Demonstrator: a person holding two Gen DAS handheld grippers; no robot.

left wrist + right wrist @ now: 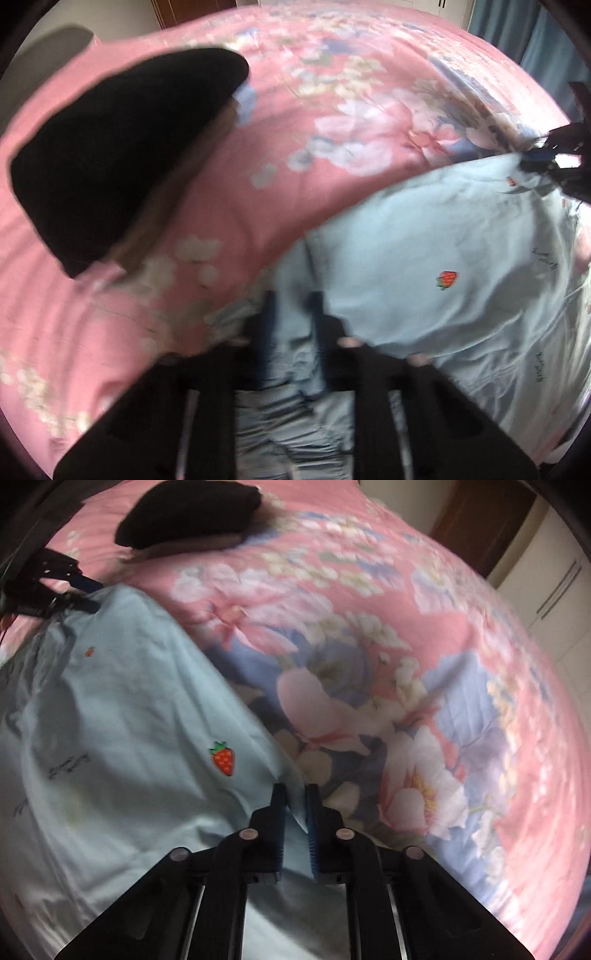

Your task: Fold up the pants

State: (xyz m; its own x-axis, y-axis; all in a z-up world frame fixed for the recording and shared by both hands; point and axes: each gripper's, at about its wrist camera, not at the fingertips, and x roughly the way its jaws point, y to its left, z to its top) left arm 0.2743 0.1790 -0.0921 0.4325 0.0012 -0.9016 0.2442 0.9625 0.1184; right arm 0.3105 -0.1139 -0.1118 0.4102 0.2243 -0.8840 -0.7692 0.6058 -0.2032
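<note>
Light blue pants [424, 258] with small strawberry prints lie on a pink floral bedspread [295, 129]. My left gripper [293, 306] is shut on a fold of the pants at their near left edge. In the right wrist view the pants [122, 720] fill the left half. My right gripper [295, 797] is shut on the pants' right edge, with cloth pinched between the blue pads. The right gripper also shows at the far right of the left wrist view [543, 162], and the left gripper at the upper left of the right wrist view [81, 594]. Both views are blurred.
A folded black garment [122, 147] lies on the bed to the left of the pants, over a brownish one; it also shows in the right wrist view [192, 513]. White cabinets [554, 587] and a wooden door [476, 524] stand beyond the bed. A blue curtain [532, 33] hangs at the far right.
</note>
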